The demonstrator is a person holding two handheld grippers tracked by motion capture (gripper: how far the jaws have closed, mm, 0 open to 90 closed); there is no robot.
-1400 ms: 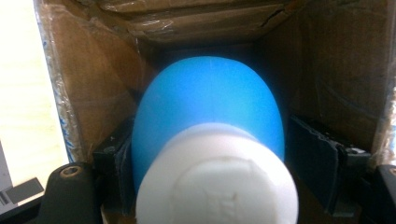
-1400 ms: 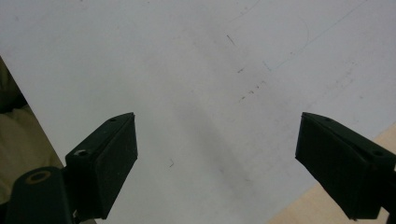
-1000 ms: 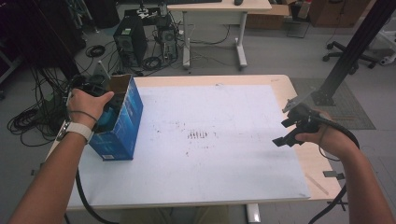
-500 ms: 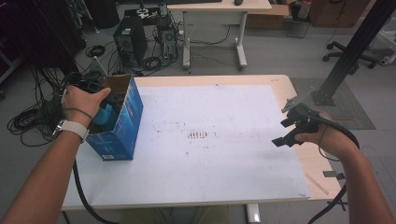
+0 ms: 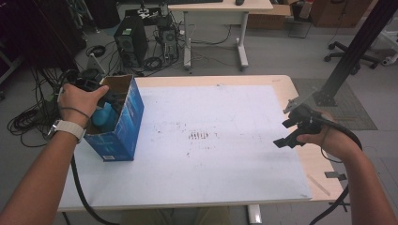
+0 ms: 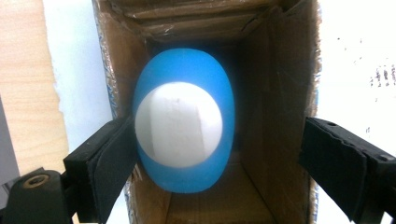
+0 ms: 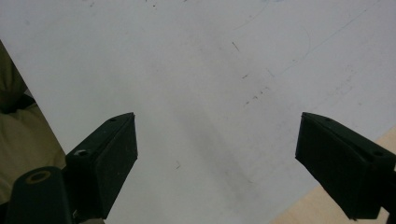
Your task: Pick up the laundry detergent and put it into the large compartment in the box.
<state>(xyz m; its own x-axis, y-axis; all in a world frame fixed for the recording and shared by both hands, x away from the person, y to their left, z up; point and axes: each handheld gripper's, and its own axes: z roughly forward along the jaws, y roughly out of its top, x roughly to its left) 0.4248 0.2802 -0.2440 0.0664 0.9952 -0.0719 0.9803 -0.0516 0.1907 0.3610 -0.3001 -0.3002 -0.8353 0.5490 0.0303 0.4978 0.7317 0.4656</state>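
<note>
Left hand-held gripper [image 6: 219,163] positioned over open top of blue cardboard box [image 5: 123,123], jaws spread wide and just now opening, straddling the opening. In left gripper view, blue bottle with white cap [image 6: 183,120] standing upright inside box [image 6: 275,93], near box wall on view's left; left jaw close beside or just touching bottle, contact not certain; right jaw well apart from it, outside opposite box wall. Bottle not pinched. In high view, bottle [image 5: 104,117] visible as blue shape inside box, below left hand [image 5: 80,101]. Box standing upright on white sheet [image 5: 225,140] at left part of table [image 5: 281,84], top flap raised at far side. Right hand-held gripper [image 5: 293,127] held above right edge of sheet, well apart from box, jaws spread wide with nothing between them; in right gripper view [image 7: 217,163], bare white sheet [image 7: 210,70] with faint marks below jaws, strip of wooden table [image 7: 317,205] at lower right corner. Cluster of dark marks [image 5: 199,136] near middle of sheet, between the two hands
</note>
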